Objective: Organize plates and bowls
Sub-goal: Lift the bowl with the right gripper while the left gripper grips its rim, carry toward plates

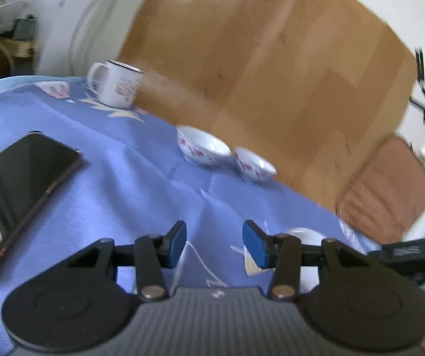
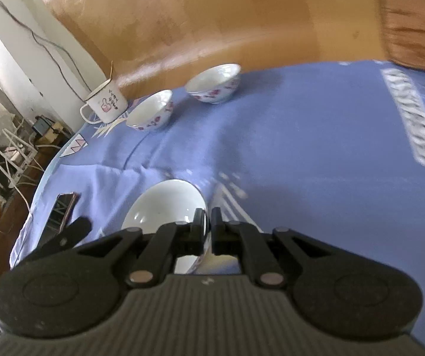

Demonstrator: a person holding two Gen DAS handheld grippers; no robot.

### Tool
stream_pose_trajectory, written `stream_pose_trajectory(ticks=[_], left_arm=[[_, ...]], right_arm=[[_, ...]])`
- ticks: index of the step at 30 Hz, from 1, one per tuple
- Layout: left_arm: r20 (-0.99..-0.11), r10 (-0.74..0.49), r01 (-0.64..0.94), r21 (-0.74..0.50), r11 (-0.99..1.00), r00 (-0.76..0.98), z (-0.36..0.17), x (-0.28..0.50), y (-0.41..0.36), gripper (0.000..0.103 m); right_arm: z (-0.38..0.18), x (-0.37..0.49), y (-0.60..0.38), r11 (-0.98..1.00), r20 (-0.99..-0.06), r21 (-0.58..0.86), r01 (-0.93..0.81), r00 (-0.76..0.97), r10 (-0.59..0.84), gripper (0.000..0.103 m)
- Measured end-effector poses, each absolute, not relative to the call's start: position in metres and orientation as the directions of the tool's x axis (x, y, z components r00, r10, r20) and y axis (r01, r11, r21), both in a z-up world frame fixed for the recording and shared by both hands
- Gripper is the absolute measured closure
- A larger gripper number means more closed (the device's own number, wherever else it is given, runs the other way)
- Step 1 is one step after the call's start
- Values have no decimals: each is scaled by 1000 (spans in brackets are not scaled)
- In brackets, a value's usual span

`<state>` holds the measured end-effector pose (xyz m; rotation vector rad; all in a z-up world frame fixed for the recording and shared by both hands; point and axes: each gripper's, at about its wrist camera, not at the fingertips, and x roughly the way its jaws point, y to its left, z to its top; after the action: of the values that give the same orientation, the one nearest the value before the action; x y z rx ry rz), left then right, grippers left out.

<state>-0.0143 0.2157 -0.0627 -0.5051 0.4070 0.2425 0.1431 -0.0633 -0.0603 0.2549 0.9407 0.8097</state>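
From the left wrist, the left tongs (image 1: pixel 214 244) are hanging spread and empty over the blue-clothed table (image 1: pixel 117 178); two patterned bowls (image 1: pixel 202 146) are sitting at its far edge, right of a mug (image 1: pixel 117 84).

From the right wrist, the right tongs (image 2: pixel 208 222) are pinching the near rim of a white bowl (image 2: pixel 165 204). It is looking glazed, slippery and breakable, so the thin rim is probably the best hold.
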Motion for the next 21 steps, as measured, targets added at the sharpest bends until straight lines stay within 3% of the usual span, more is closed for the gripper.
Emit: stream_pose_trajectory(ticks=[8, 13, 16, 21], left_arm=[[-497, 78, -269, -325, 907, 864, -64, -1, 200, 60], [-535, 13, -234, -349, 907, 845, -57, -2, 189, 60], [-522, -59, -174, -385, 906, 851, -43, -7, 171, 61], [-580, -74, -128, -300, 946, 811, -28, 5, 129, 63]], right_arm=[[-72, 119, -118, 683, -591, 585, -437, 347, 728, 96], [-68, 107, -131, 690, -559, 576, -437, 405, 723, 81], [-64, 103, -135, 674, -526, 579, -459, 421, 739, 80], [-59, 94, -134, 686, -506, 515, -514, 464, 727, 80]])
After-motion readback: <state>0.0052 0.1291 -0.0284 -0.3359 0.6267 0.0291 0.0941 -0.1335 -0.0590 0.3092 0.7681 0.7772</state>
